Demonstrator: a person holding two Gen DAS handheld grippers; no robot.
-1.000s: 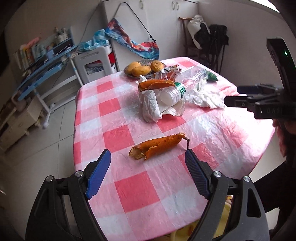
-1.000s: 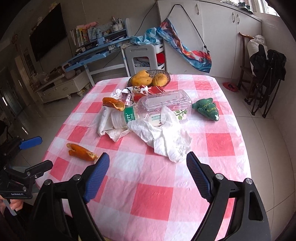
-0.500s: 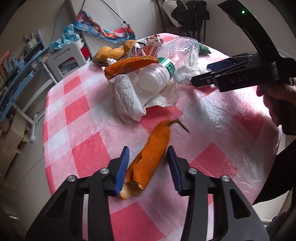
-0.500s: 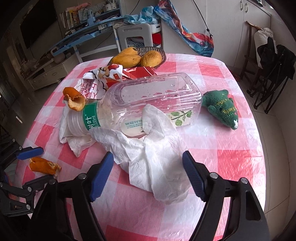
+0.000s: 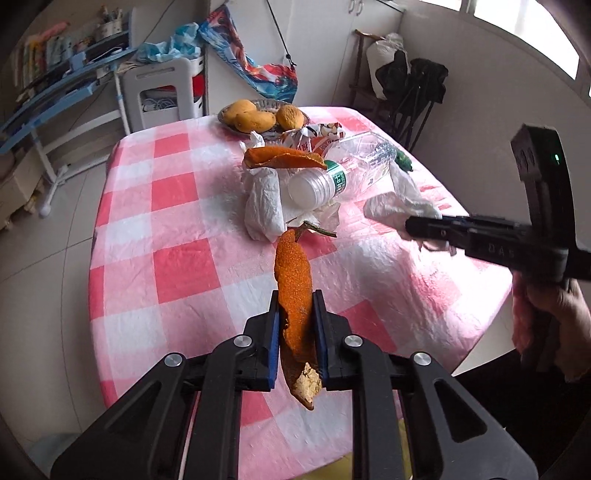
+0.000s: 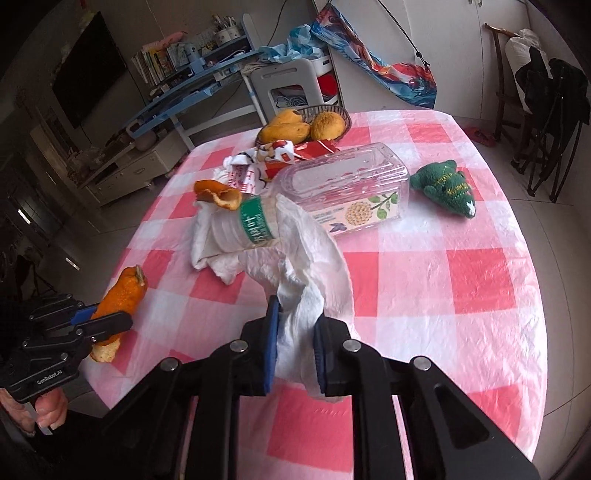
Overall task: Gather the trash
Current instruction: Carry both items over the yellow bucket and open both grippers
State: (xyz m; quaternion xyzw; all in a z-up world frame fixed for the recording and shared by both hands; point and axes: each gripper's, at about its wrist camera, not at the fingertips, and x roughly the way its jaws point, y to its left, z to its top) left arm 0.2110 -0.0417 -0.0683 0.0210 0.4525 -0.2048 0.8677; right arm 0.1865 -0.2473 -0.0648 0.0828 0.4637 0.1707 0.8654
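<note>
Now basket point(image 6: 341, 114) w/ 3 mangoes point(image 6: 284, 129); bottle point(image 6: 343, 184) on side.

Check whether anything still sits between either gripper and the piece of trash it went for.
Nothing does. The left gripper has just closed on the orange peel, and the right gripper has just closed on the white tissue. No bin is visible.

Pale tiled floor point(image 5: 44, 236). White cabinets point(image 6: 461, 48) along the far wall. Blue shelving rack point(image 6: 192, 85) loaded with books, dark television point(image 6: 88, 70) beside it. White plastic stool point(image 5: 166, 92). Wooden chair point(image 6: 517, 74) draped with dark clothing. Daylight enters from a window point(image 5: 524, 33), upper right.
</note>
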